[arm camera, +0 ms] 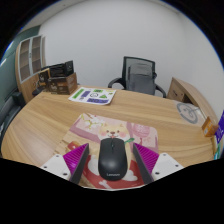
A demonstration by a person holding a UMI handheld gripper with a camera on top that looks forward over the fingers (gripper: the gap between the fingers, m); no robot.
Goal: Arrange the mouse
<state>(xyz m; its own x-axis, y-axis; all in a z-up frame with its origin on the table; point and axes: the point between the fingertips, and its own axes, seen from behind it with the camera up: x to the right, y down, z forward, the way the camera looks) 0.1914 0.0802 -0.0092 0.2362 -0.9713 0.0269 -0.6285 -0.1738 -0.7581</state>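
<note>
My hand-held gripper [111, 170] stands open around the mouse [111, 158]: light, hard, slick-shelled, best pinched at its sides.

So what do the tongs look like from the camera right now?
The tongs show two fingers, each with a magenta pad on its inner face and a white outer part below. No cables, markings or sleeve are visible. A black mouse sits between the fingers.

One mouse [112, 158], one mousepad [112, 133], one chair [138, 75], one booklet [92, 96].
</note>
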